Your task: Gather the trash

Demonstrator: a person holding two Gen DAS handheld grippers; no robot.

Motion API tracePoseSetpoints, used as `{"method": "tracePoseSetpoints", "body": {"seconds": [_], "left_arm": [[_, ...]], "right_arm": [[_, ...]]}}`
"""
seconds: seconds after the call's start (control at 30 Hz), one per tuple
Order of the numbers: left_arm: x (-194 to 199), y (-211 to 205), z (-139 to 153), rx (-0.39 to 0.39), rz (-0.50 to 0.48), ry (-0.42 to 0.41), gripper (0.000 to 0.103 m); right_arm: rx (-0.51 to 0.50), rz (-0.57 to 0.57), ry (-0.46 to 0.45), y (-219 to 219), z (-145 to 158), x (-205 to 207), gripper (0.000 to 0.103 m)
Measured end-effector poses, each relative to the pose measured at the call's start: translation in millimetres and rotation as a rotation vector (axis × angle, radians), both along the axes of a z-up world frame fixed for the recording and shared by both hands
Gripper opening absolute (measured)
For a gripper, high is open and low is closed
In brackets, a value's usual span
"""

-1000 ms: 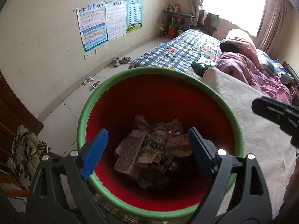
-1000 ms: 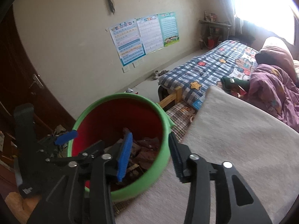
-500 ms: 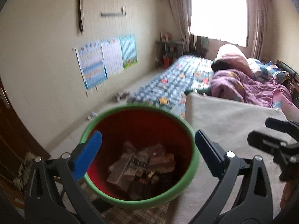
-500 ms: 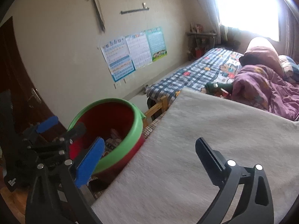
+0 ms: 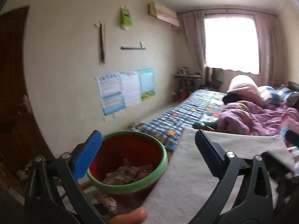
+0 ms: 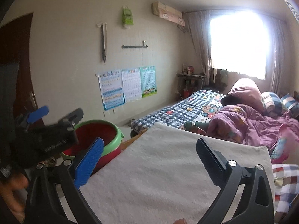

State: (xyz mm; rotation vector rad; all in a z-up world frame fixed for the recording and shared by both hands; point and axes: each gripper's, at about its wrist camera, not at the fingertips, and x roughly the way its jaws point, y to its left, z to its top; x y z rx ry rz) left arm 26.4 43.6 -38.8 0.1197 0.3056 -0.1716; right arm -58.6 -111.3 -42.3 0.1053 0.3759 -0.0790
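Observation:
A red bin with a green rim stands on the floor at the lower left, beside the bed's corner. Crumpled paper trash lies in its bottom. My left gripper is open and empty, hanging above and behind the bin, with its blue pad over the near rim. In the right wrist view the bin sits left of a beige cloth. My right gripper is open and empty over that cloth. My left gripper shows at the left, partly covering the bin.
The beige cloth covers the near end of a bed with a blue plaid sheet, a purple quilt and pillows. A dark door is at the left. Posters hang on the wall, with a window beyond.
Both grippers have pulled back and risen from the bin, which now looks smaller and lower left. The right gripper's jaws went from half closed to wide; the left's widened a little.

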Motion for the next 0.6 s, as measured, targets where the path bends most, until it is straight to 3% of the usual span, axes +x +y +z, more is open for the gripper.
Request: {"method": "tracePoseSetpoints", "body": {"seconds": [0.17, 0.27, 0.6], "left_arm": [[-16, -9, 0, -0.031, -0.023, 0.094, 0.098], [-26, -11, 1, -0.031, -0.014, 0.11, 0.098], [-55, -17, 2, -0.01, 0.037, 0.131, 0.098]], "right_arm": [[0.023, 0.011, 0.008, -13, -2, -21, 0.096], [-0.025, -0.025, -0.073, -13, -6, -41, 0.096], [0.004, -0.006, -0.002, -30, -13, -50, 0.096]]}}
